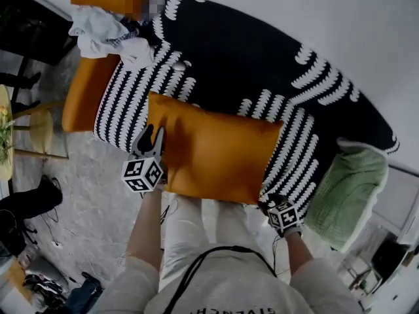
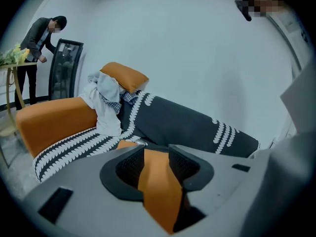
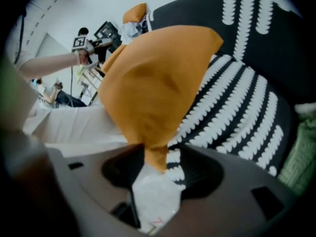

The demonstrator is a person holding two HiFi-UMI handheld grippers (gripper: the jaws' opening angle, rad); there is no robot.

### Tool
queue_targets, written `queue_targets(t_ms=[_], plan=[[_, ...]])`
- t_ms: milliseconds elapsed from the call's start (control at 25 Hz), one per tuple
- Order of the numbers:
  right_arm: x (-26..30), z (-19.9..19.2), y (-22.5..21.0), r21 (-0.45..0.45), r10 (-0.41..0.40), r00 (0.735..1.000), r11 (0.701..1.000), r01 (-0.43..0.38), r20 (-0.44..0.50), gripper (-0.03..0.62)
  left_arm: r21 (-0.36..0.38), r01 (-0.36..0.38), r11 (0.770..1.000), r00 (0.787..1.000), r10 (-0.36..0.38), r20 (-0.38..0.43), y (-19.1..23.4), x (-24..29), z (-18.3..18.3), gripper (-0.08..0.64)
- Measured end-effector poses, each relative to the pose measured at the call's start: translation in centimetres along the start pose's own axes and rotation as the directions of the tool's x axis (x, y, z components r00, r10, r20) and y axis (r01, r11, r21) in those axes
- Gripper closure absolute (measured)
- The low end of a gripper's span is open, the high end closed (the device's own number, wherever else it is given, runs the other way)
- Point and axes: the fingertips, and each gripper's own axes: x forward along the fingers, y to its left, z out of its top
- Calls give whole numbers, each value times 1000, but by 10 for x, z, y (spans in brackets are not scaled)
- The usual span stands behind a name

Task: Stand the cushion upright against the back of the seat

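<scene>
**Head view:** The orange cushion (image 1: 213, 152) lies across the front of the seat of a black sofa with white scalloped stripes (image 1: 262, 57). Its near edge hangs over the seat front, toward the person's knees. It is not yet against the backrest. The left tool (image 1: 152, 136) is at the cushion's left edge, with its marker cube just below. The right tool (image 1: 270, 205) is at the cushion's near right corner. An orange armrest (image 1: 85, 93) carries a heap of white clothes (image 1: 105, 34), and a green throw (image 1: 347, 195) sits at the sofa's right end.

**Left gripper view:** The left tool (image 2: 157, 159) has its jaws parted. A fold of the cushion (image 2: 158, 191) runs up between the two pads and fills the gap without looking squeezed. Beyond it are the sofa (image 2: 187, 127), the armrest (image 2: 54, 120) and the clothes (image 2: 106, 100). A second orange cushion (image 2: 126, 75) rests on top of them. A person (image 2: 42, 38) stands at the far left by a small desk.

**Right gripper view:** The right tool (image 3: 160, 169) has its jaws wide apart. The cushion (image 3: 153, 83) rises in front of it, and its lowest corner and a white tag (image 3: 155, 196) dip between the jaws. Dark space shows on either side, so the pads do not press on it. The striped sofa (image 3: 247, 83) lies behind, and the green throw (image 3: 301, 167) is at the right edge.
</scene>
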Motion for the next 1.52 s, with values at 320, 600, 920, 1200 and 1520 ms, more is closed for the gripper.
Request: queue_targets(t_ms=[320,600,920,1200,1520], plan=[[-39,95,-47,150,-181,955,978,148,235,382,-219,-67,973,994,48,-95,65,60,6,316],[-46,149,-37,172,-256,919,962,211,301,382,-326,-85,941,978,17,-206,92,113,7,264],[-60,151,-55,235,-429,852,899,369,302,382,-321,-165,932,925,34,-378,115,148,-13,252],[-95,162,-73,416,-562,736,813,407,377,382,-326,-224,918,864,33,-502,118,153,-44,272],[-111,210,-117,665,-598,663,720,198,451,383,-118,-134,984,865,58,-498,98,142,-45,473]])
